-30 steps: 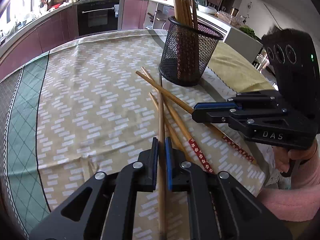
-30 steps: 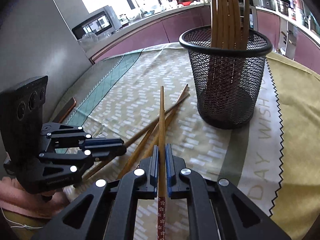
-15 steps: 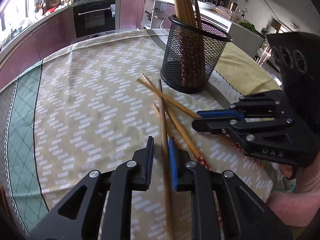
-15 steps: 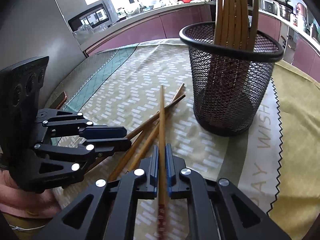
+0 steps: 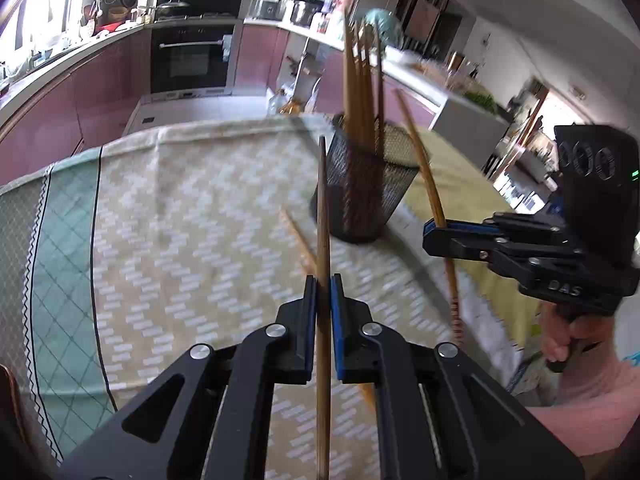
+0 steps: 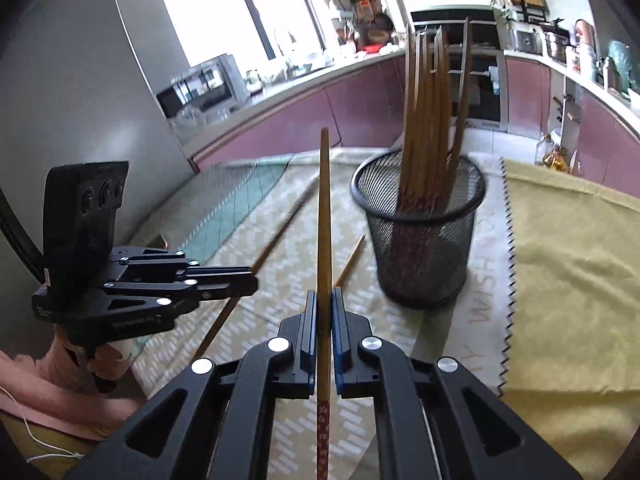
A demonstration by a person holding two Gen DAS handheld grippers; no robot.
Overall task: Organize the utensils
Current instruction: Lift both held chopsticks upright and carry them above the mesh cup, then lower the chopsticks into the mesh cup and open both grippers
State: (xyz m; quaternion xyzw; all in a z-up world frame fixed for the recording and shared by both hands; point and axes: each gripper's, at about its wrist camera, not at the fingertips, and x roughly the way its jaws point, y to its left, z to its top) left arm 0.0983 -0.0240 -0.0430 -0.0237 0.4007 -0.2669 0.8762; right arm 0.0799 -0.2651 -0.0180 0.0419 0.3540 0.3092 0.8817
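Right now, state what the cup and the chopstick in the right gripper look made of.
Cup: black metal wire mesh, apparently; see-through grid, solid rim. Chopstick: likely bamboo or wood; matte tan, with a red flowered end.

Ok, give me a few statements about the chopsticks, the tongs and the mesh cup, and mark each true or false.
1. The left tongs are shut on a chopstick. True.
2. The right tongs are empty. False: they grip a chopstick with a red patterned end.
3. The mesh cup already holds several chopsticks. True.
4. The mesh cup lies on its side. False: it stands upright on the tablecloth.
5. No chopstick remains on the cloth. False: at least one loose chopstick is there.
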